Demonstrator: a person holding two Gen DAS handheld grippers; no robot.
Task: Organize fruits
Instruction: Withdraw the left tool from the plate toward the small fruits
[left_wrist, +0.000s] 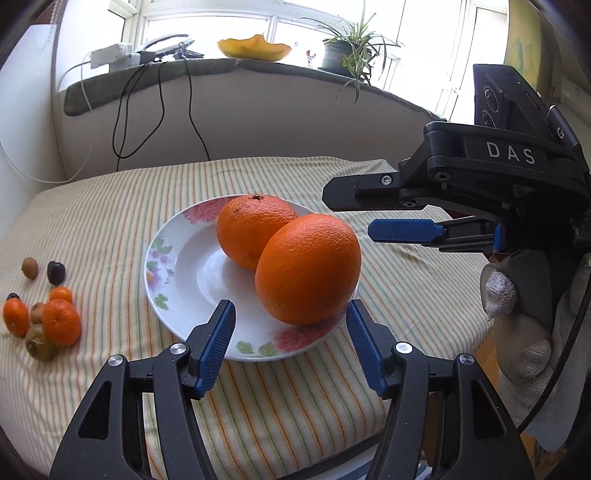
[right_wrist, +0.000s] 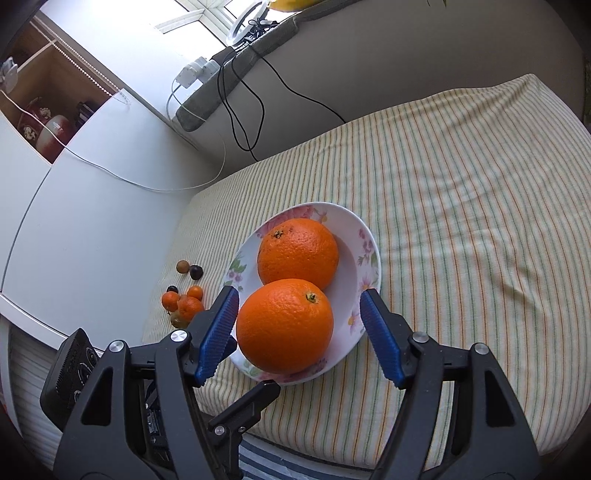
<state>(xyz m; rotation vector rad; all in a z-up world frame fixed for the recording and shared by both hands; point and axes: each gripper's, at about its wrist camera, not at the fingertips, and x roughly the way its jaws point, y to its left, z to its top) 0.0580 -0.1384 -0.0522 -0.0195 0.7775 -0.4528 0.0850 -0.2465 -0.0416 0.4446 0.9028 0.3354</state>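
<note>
Both your grippers, left (left_wrist: 288, 332) and right (right_wrist: 298, 319), are spread wide and hold nothing. Two oranges (left_wrist: 307, 268) sit touching on the plate (left_wrist: 177, 273); small fruits (left_wrist: 55, 317) lie apart. If you nudge one orange, it may roll off the rim

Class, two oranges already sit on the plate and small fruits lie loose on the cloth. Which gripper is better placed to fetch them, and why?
Left. The small fruits lie on the left gripper's side; the right gripper, open, sits beyond the plate.
</note>
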